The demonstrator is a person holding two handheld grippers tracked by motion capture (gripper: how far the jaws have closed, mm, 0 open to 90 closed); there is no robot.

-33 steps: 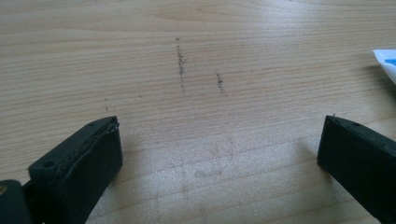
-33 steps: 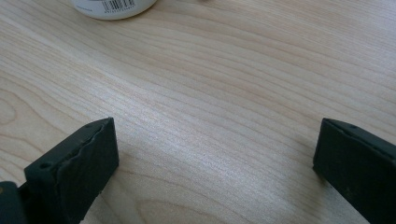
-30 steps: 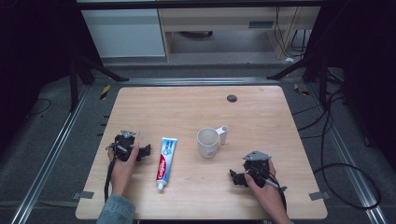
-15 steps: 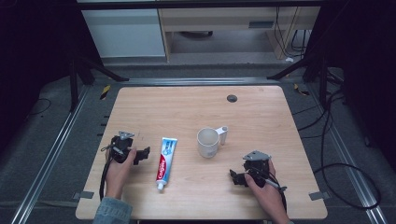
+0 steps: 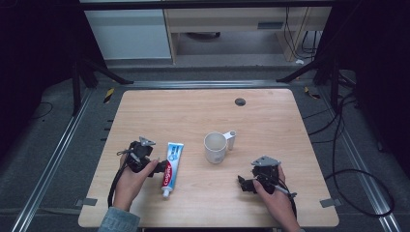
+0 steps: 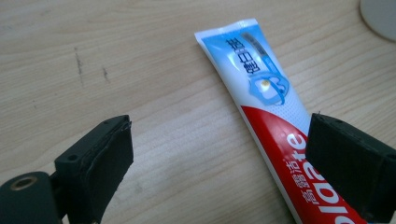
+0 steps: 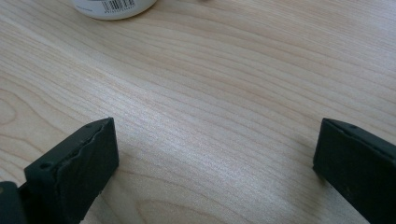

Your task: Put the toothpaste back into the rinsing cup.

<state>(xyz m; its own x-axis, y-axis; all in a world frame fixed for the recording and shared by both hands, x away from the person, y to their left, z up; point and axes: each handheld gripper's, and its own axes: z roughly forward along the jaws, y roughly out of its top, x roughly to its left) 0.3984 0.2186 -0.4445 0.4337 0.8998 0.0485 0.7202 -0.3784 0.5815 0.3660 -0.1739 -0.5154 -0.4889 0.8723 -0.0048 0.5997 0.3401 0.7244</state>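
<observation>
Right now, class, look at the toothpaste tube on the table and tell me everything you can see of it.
The toothpaste tube lies flat on the wooden table, crimped end pointing away from the person, small white cap toward the near edge. It looks like soft plastic: blue and white at the crimped half, red with white lettering toward the cap. The open left gripper sits at its left side, one jaw over the red part; whether they touch is unclear. The mug stands apart to its right.

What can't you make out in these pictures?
- Toothpaste tube: its cap end is cut off by the bottom edge of the left gripper view.
- Mug: its inside is too small to tell from the high view.
- Small dark disc: too small to identify.
</observation>
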